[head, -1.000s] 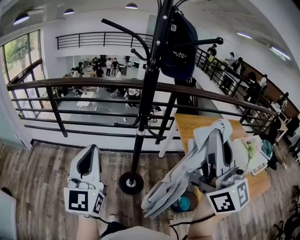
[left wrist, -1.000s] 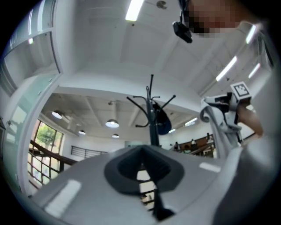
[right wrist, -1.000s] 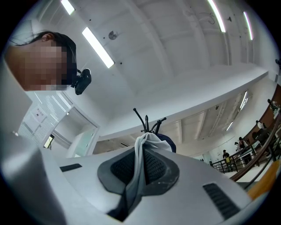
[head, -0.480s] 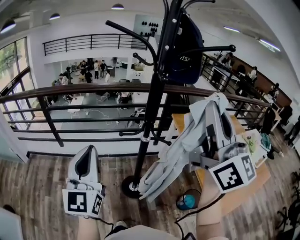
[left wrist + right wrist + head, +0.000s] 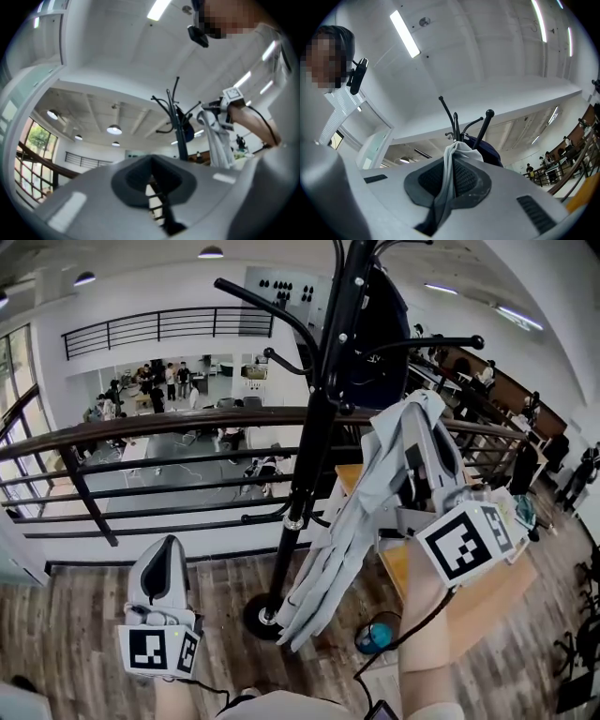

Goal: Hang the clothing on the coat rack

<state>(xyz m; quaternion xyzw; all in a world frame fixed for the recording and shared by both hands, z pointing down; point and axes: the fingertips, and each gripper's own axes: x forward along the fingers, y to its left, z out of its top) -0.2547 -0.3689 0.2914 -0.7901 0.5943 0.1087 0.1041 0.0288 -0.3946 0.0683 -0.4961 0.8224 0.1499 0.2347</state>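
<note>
A: Where is the garment?
B: Pale grey, limp and creased. The right gripper jaws are clamped on its top, and it hangs in folds just beside the black coat rack pole.
A: Left gripper?
B: Jaws together, empty.

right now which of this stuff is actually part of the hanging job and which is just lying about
In the job:
grey garment, gripped in the right tool
black coat rack
left tool, nothing in it

Just about:
dark blue item already hanging on the rack
wooden table
blue container on the floor
railing
</note>
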